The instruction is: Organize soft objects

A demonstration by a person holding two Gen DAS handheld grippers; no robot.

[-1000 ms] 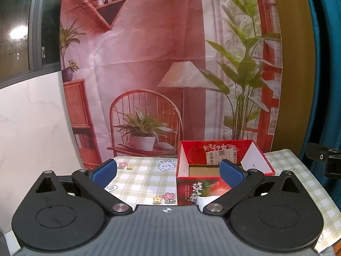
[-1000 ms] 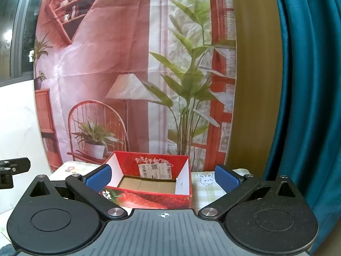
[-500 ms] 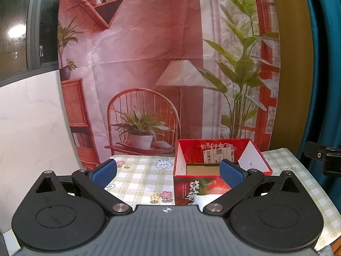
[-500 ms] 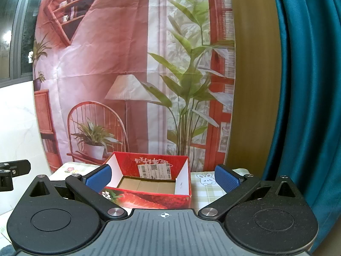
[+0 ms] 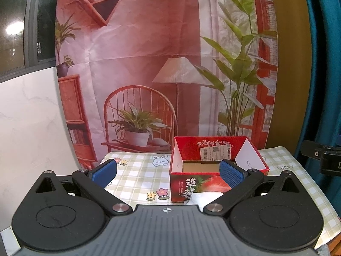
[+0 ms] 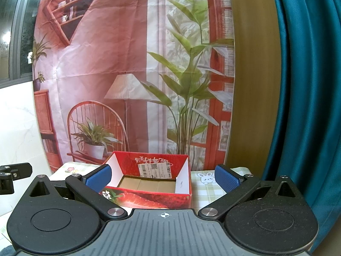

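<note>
A printed backdrop [image 5: 149, 68] showing a chair, lamp and leafy plants is hanging behind the tabletop [image 5: 136, 177], which is wearing a green checked cloth with bunny and flower prints. A teal curtain [image 6: 309, 98] is hanging at the right, and a dark window [image 5: 21, 21] is showing at the left.

A red cardboard box [image 5: 217, 170] printed with strawberries stands upright on the checked cloth, top open, its white flaps raised at both ends. A white shipping label sticks to its inner back wall, and the brown floor shows bare. A crumpled white soft thing [image 5: 203, 198] lies just in front of it, touching its front wall.
</note>
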